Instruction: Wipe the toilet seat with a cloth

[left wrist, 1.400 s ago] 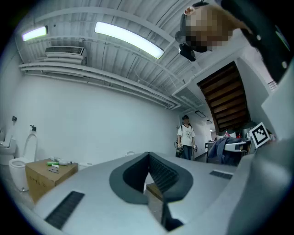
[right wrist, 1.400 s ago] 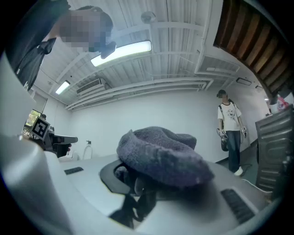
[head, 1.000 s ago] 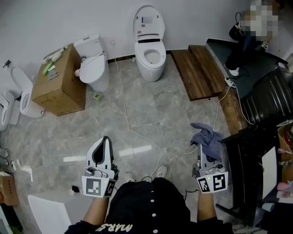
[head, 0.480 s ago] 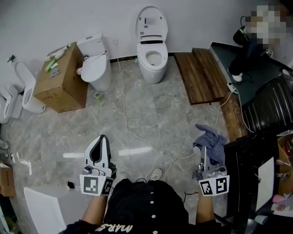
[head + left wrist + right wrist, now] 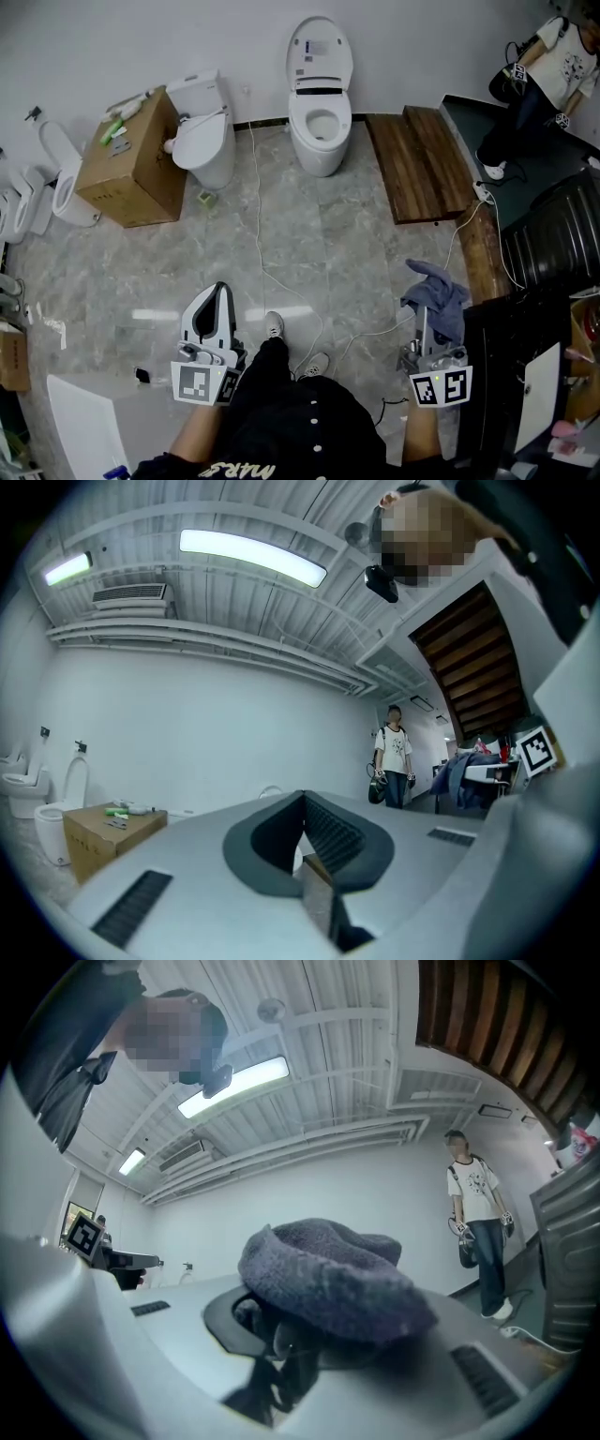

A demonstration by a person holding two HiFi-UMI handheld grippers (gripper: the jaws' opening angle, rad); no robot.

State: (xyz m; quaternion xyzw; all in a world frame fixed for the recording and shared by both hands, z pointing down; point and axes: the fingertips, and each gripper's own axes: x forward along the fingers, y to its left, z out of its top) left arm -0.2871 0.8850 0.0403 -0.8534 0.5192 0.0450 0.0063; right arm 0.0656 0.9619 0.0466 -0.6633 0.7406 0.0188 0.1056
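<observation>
The grey marbled floor [image 5: 281,234] runs back to the wall. A white toilet [image 5: 319,155] stands there with its lid up and its toilet seat [image 5: 300,117] down, well apart from both grippers. To the right of it lies a wooden platform [image 5: 422,164], and off to the left sits a cardboard box [image 5: 131,173]. The right gripper [image 5: 427,323] is clamped on a grey-blue cloth [image 5: 436,292], which bunches over its jaws. The left gripper [image 5: 218,292] is squeezed closed with nothing between its jaws.
</observation>
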